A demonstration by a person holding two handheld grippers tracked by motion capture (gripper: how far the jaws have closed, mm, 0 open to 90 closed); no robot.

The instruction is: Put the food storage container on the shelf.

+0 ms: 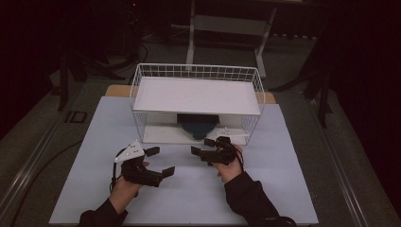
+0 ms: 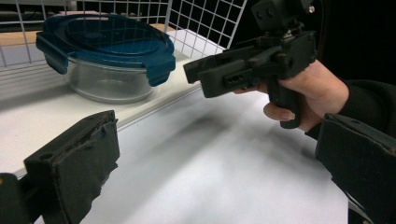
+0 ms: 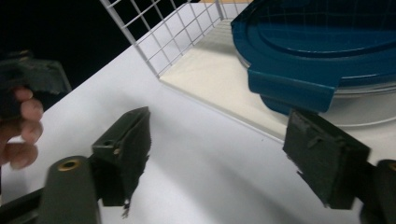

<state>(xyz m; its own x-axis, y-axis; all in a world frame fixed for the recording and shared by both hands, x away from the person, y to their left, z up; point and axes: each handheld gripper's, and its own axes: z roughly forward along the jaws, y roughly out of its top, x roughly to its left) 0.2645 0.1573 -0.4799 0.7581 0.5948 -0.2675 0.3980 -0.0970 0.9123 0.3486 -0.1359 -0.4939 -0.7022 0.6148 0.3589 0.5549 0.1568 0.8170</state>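
Grippers left (image 1: pixel 160 161) and right (image 1: pixel 202 146), both released, point toward the container (image 1: pixel 197 126).

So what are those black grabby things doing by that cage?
A person holds a hand-held gripper in each hand over a white table. The left hand-held gripper and the right hand-held gripper are both open and hold nothing. In front of them stands a white wire rack. On its bottom shelf sits a glass container with a blue clip lid, which nothing is touching.
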